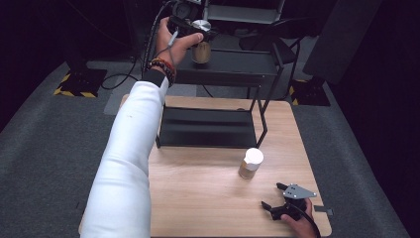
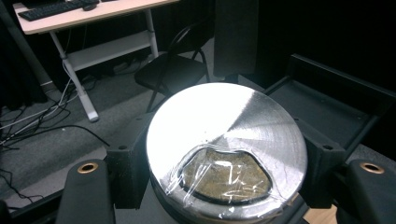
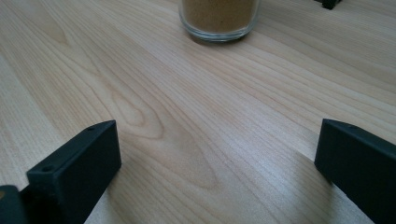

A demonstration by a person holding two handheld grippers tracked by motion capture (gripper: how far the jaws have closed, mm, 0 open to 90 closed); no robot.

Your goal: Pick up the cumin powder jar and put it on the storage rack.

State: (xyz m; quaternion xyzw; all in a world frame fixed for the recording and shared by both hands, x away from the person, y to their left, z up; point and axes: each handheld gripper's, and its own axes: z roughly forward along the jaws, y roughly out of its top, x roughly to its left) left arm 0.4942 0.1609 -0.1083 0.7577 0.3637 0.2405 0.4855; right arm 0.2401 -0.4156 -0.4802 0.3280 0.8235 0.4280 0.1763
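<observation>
My left gripper (image 1: 198, 34) is held far out over the top shelf of the black rack (image 1: 223, 69), shut on a glass jar of brown powder (image 1: 201, 51) with a shiny metal lid. In the left gripper view the silver lid (image 2: 226, 135) sits between both jaws, clear film over a window in it. A second jar of brown powder (image 1: 250, 163) with a white lid stands on the wooden table (image 1: 198, 198), and its glass base (image 3: 218, 18) appears in the right gripper view. My right gripper (image 1: 275, 198) rests open near the table's front right corner, nothing between its jaws.
The rack's lower shelf (image 1: 208, 126) is a black tray on the table's far half. Beyond the table stand a folding chair (image 2: 175, 70), a desk with a keyboard (image 2: 56, 9), cables on the grey carpet and yellow-black floor markers (image 1: 79, 82).
</observation>
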